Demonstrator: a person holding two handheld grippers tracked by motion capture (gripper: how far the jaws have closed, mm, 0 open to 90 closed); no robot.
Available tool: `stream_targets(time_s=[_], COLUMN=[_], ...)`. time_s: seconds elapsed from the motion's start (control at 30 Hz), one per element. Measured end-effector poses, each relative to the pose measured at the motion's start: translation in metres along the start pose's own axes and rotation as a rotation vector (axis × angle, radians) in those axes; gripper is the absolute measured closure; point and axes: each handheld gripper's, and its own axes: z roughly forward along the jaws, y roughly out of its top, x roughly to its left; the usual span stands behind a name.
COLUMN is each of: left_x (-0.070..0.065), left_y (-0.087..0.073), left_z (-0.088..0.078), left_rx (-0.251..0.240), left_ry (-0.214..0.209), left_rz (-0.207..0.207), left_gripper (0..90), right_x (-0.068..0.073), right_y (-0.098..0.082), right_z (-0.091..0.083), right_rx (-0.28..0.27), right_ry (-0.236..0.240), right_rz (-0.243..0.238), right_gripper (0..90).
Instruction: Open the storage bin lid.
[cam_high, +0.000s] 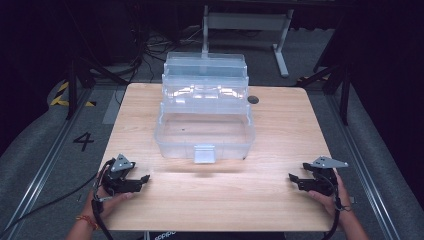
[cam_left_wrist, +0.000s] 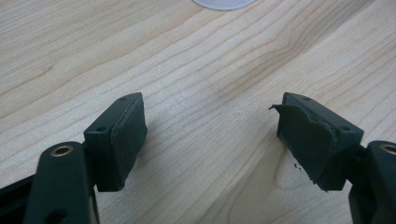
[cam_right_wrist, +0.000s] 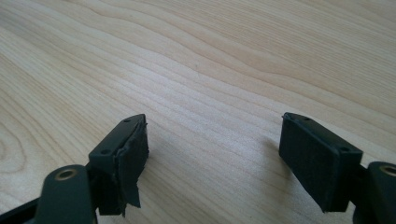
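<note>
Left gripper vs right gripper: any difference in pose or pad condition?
The left gripper sits at the table's near-left corner, the right gripper at its near-right. In the gripper views, the left gripper's torn pad is the right-hand one; the right gripper's is the left-hand one. Both are open, empty, and point inward.

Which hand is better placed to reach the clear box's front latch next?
Left, marginally. The left tool sits nearer the latch of the open clear box than the right tool, which rests out by the table's right edge. Both stand open over bare wood, holding nothing.
</note>
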Motion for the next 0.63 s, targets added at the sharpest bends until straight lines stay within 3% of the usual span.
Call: stream_targets(time_s=[0.57, 0.63], left_x=[-0.0006, 0.0004], left_y=[0.0007, 0.0010], left_z=[0.0004, 0.0004], left_rx=[0.008, 0.006], left_ry=[0.004, 0.010], left_rz=[-0.006, 0.008], left_gripper=[22.8, 22.7], right_x=[-0.0004, -0.0004], right_y=[0.0002, 0.0002], right_z=[0.0002, 0.0002], right_rx=[0.001, 0.001], right_ry=[0.001, 0.001], right_rz=[-0.001, -0.001], right_gripper=[23.7, 23.6])
